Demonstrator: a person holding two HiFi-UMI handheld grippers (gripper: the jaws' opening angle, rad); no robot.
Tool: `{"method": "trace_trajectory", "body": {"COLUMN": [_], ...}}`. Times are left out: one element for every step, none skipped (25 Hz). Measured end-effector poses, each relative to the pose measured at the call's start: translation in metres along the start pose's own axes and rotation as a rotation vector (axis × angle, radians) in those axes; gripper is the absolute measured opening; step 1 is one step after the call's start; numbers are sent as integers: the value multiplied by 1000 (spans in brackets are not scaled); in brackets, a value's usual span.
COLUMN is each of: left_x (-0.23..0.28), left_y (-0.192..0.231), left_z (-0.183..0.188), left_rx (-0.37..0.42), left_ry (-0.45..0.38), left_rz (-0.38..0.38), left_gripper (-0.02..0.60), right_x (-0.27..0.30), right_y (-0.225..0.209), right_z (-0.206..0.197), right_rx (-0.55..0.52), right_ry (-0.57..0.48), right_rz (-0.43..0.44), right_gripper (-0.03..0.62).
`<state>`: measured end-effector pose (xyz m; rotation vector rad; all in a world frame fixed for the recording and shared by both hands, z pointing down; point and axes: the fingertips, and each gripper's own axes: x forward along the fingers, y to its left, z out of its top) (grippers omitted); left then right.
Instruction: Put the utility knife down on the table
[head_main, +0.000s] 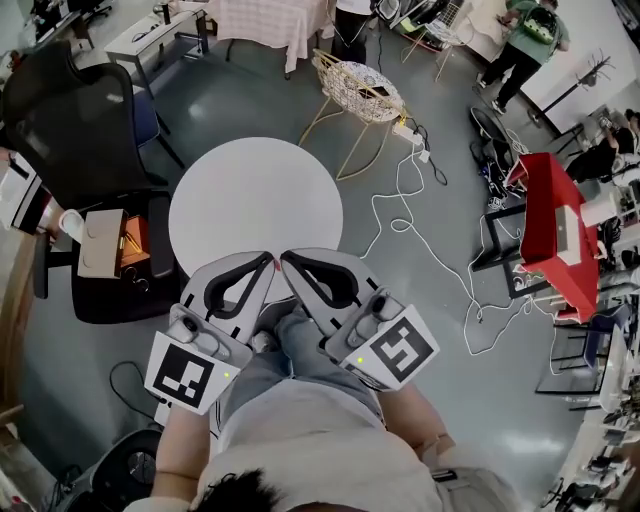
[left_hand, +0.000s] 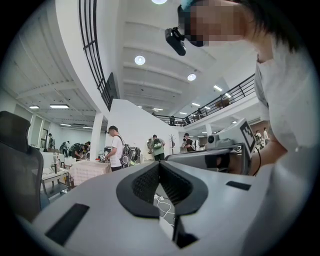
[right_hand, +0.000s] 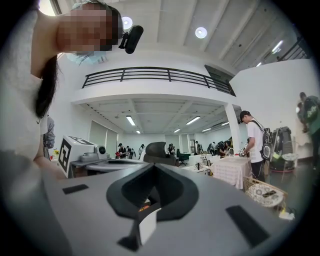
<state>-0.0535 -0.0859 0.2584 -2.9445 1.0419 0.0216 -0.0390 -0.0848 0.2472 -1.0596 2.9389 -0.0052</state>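
The round white table (head_main: 255, 205) stands just ahead of both grippers. I can pick out no utility knife in any view. My left gripper (head_main: 268, 260) is held close to the person's body, its jaws shut with nothing between them. Beside it, my right gripper (head_main: 286, 256) is also shut and holds nothing. Their tips nearly touch each other at the table's near edge. In the left gripper view the left gripper (left_hand: 159, 163) points out level across the room, and in the right gripper view the right gripper (right_hand: 152, 165) does the same.
A black office chair (head_main: 70, 110) stands at the left, with a cardboard box (head_main: 100, 243) and something orange (head_main: 132, 240) on a dark seat. A gold wire chair (head_main: 358, 88) is behind the table. A white cable (head_main: 420, 230) trails toward a red stand (head_main: 555, 220) at right.
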Motion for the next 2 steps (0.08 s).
{"method": "trace_trajectory", "body": {"left_x": [-2, -4], "left_y": [-1, -2], "left_z": [0, 1], "left_rx": [1, 2], "left_ry": [-2, -5], "left_rz": [1, 3], "left_gripper": [9, 11], "right_x": [-1, -2], "right_y": [2, 4], "right_z": [1, 1], "right_rx": [-3, -7], "right_ry": [-2, -3], "right_rz": [2, 3], "right_gripper": [8, 8]}}
